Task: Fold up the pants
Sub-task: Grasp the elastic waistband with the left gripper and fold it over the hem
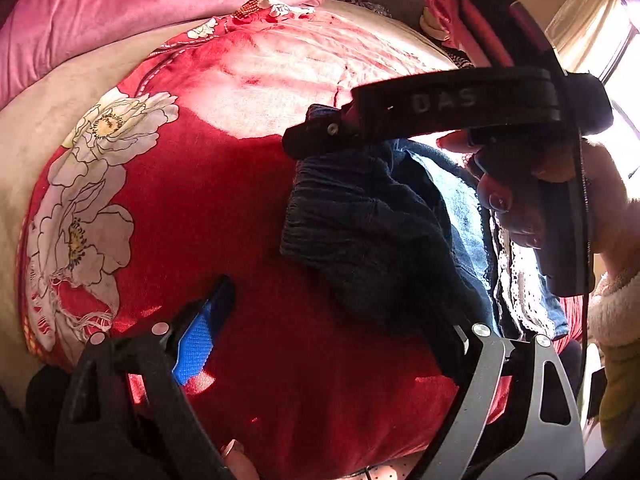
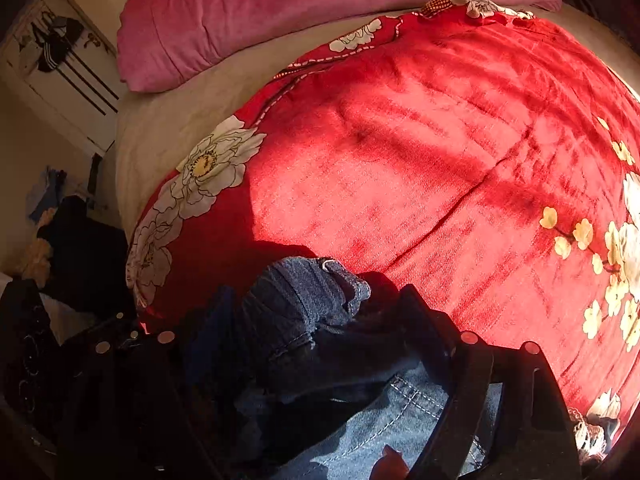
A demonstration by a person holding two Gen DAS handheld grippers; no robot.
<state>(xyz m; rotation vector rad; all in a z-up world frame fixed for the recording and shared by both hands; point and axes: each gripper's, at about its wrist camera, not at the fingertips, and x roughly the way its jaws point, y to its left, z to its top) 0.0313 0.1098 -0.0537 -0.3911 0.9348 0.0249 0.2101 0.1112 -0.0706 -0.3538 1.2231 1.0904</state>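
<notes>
Blue denim pants (image 1: 372, 236) with a lace trim hang bunched above a red floral blanket (image 1: 192, 184). In the left wrist view my right gripper (image 1: 316, 136) is shut on the waistband from the right. My left gripper (image 1: 332, 316) is open: its blue-padded finger (image 1: 196, 344) is free at the left, and the other finger lies under the hanging denim. In the right wrist view the waistband (image 2: 308, 300) is clamped between my right gripper's dark fingers (image 2: 424, 320), and lighter denim hangs below.
A pink pillow (image 2: 280, 12) lies at the head of the bed on a beige sheet (image 2: 168, 128). A white wardrobe (image 2: 68, 64) and dark clothes on the floor (image 2: 80, 248) are at the left. A bright window (image 1: 616, 64) is at the right.
</notes>
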